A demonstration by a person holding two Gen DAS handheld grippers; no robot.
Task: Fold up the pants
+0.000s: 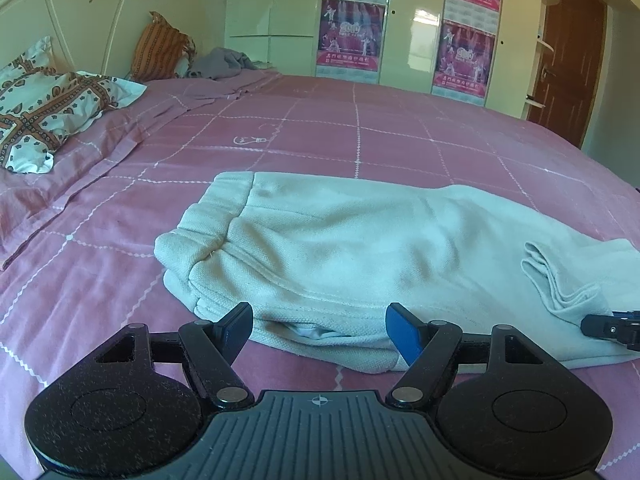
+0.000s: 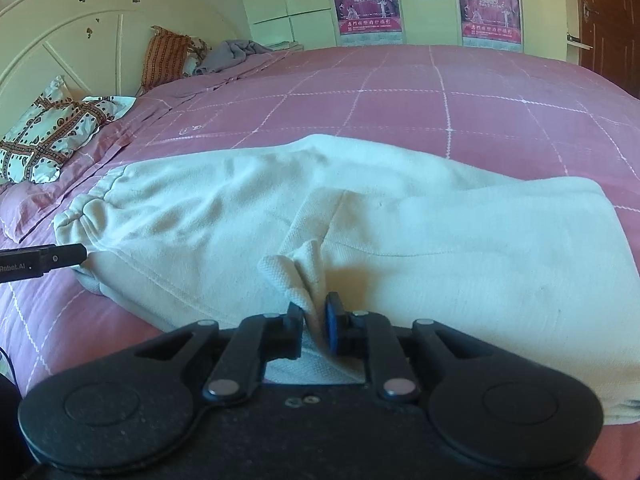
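Cream white pants (image 1: 340, 248) lie folded lengthwise on the pink bed, waistband at the left. My left gripper (image 1: 320, 330) is open, its fingers either side of the near edge of the pants close to the waistband, holding nothing. In the right wrist view the pants (image 2: 460, 240) fill the middle, and my right gripper (image 2: 314, 326) is shut on a bunched leg cuff lying on top of the pants. The right gripper also shows in the left wrist view (image 1: 612, 326) at the right edge. The left gripper's tip shows in the right wrist view (image 2: 60, 260) by the waistband.
A pink checked bedsheet (image 1: 320, 136) covers the bed. Patterned pillows (image 1: 44, 108) and an orange cushion (image 1: 160, 48) lie by the headboard at the left. A grey cloth (image 1: 224, 62) lies at the far side. Wardrobes with posters (image 1: 348, 36) and a brown door (image 1: 564, 60) stand behind.
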